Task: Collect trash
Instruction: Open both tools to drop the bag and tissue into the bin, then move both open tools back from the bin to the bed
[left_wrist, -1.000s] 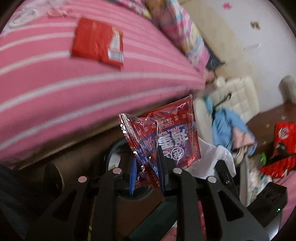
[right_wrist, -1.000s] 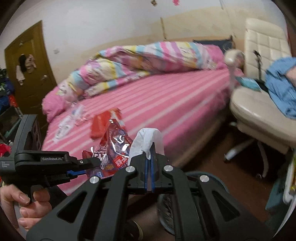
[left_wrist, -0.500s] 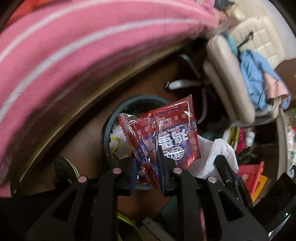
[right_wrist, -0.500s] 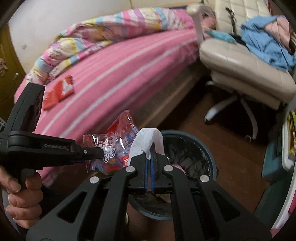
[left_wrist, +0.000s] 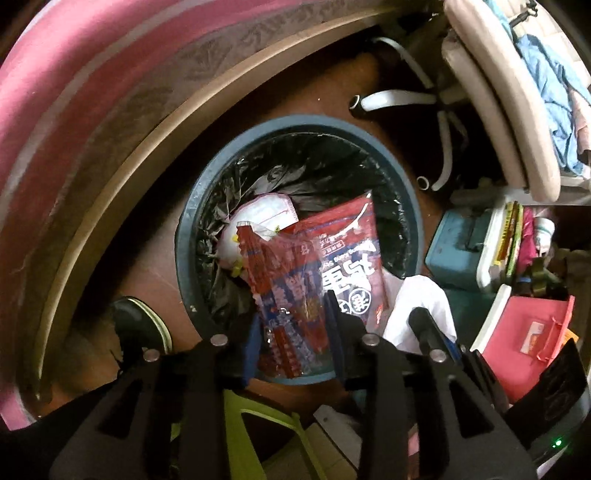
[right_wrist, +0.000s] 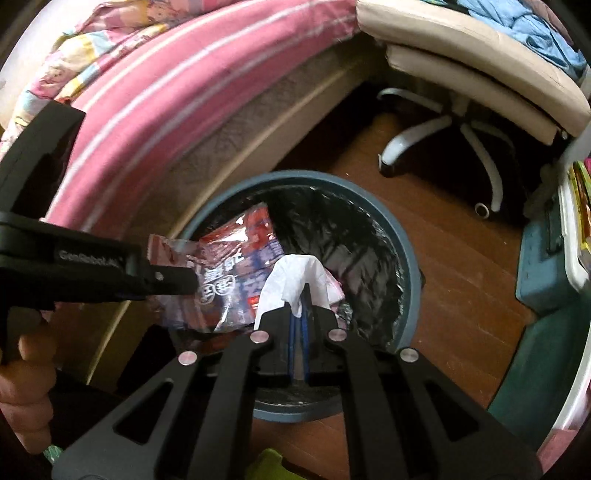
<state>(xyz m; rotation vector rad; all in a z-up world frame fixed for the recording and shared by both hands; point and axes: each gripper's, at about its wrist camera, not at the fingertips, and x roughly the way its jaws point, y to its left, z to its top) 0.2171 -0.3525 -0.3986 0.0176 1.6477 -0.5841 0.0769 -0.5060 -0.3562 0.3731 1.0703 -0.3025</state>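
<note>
A round blue trash bin (left_wrist: 184, 236) with a black liner stands on the wood floor beside the bed; it also shows in the right wrist view (right_wrist: 410, 251). White trash (left_wrist: 258, 218) lies inside it. My left gripper (left_wrist: 291, 317) has its jaws parted around a red and blue snack wrapper (left_wrist: 325, 258), right above the bin; the wrapper still sits between the fingers. The right wrist view shows that gripper (right_wrist: 166, 280) and wrapper (right_wrist: 229, 266) from the side. My right gripper (right_wrist: 300, 314) is shut on a white tissue (right_wrist: 295, 277) over the bin; the tissue also shows in the left view (left_wrist: 417, 306).
The pink striped bed (right_wrist: 177, 88) runs along the left of the bin. A beige office chair (right_wrist: 461, 81) with a white star base stands behind it. A teal box (left_wrist: 458, 251), books and a red box (left_wrist: 528, 336) crowd the right.
Both grippers have swung down from the bed to right over the bin. The left jaws have opened wider around the wrapper. The right gripper stays shut on the tissue.
</note>
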